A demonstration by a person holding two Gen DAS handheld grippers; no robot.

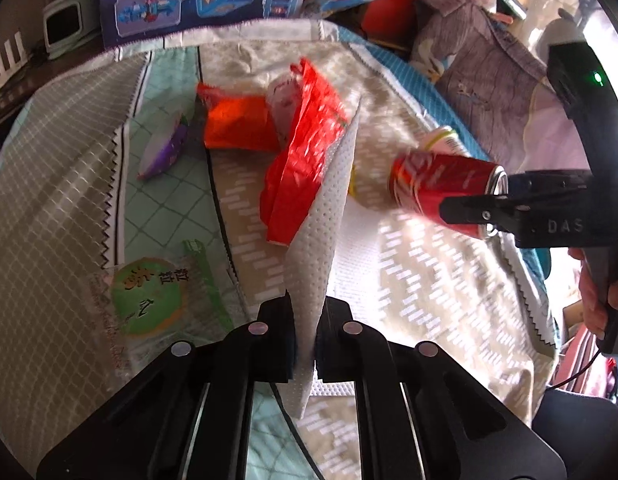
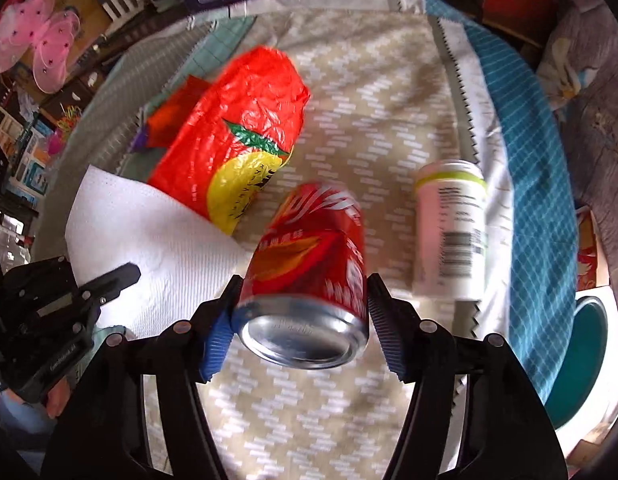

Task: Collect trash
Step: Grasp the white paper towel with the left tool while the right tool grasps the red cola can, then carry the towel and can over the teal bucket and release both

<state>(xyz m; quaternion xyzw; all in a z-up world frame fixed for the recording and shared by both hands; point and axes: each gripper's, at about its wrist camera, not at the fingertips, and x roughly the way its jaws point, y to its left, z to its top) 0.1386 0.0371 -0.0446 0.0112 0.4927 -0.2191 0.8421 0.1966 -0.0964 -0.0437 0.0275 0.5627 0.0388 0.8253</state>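
In the left wrist view, the left claw (image 1: 305, 336) is pinching a white tissue (image 1: 321, 236), held edge-on above the patchwork cloth (image 1: 409, 256). A red bag (image 1: 305, 164) touches the tissue's far side; an orange wrapper (image 1: 239, 122) and a purple wrapper (image 1: 165, 152) lie behind on the cloth, a green packet (image 1: 149, 296) near left. At right, the right claw (image 1: 469, 210) grips a red can (image 1: 441, 184). In the right wrist view, the right claw (image 2: 303, 304) is clamped on the can (image 2: 309, 264), base toward the camera, raised off the cloth (image 2: 369, 112). A white bottle (image 2: 449, 232) lies just right of it; the bag (image 2: 233, 136) and tissue (image 2: 157, 248) are left, with the left claw (image 2: 117, 276) on the tissue.
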